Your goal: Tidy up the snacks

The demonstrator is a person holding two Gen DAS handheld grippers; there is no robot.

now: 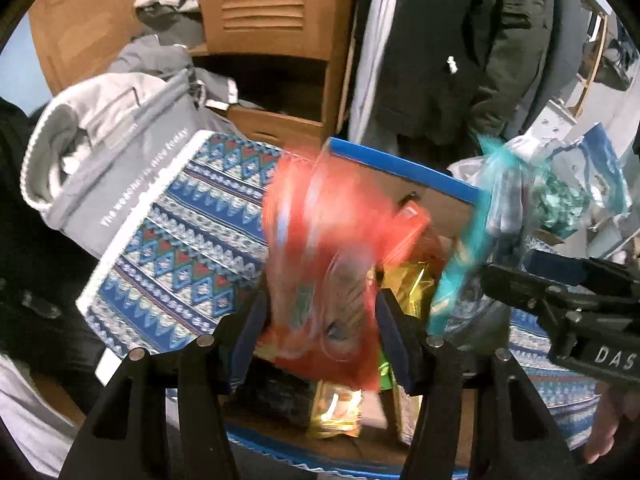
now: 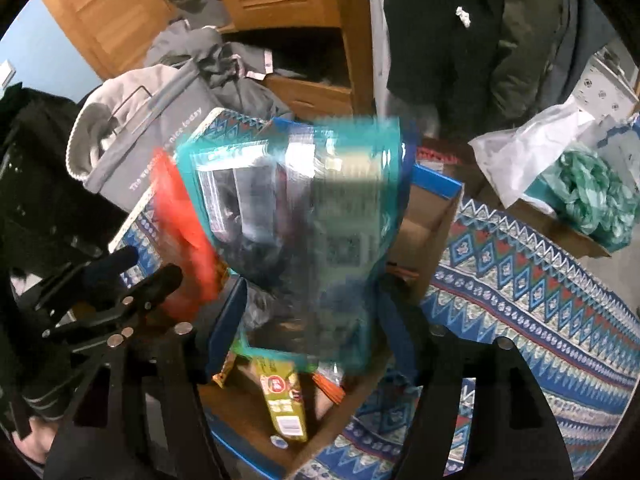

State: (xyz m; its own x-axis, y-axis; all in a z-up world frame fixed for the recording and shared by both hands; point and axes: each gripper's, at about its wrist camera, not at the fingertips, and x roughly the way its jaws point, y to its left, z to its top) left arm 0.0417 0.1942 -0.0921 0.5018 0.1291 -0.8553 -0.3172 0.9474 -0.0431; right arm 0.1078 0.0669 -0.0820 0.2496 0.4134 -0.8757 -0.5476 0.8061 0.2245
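I had an orange snack bag (image 1: 320,264) standing upright between the fingers of my left tool (image 1: 320,344), its long axis running up and away from the tips, and it looked pinched there. My right tool (image 2: 308,320) carried a teal snack bag (image 2: 304,216) the same way; the blur was heavy, so I couldn't tell whether its pads were pressing or already letting go. Both bags hung directly above the open cardboard box (image 2: 432,224), which sat on the patterned blanket (image 2: 540,288) with other packets inside. The two tools were side by side, equally near the box.
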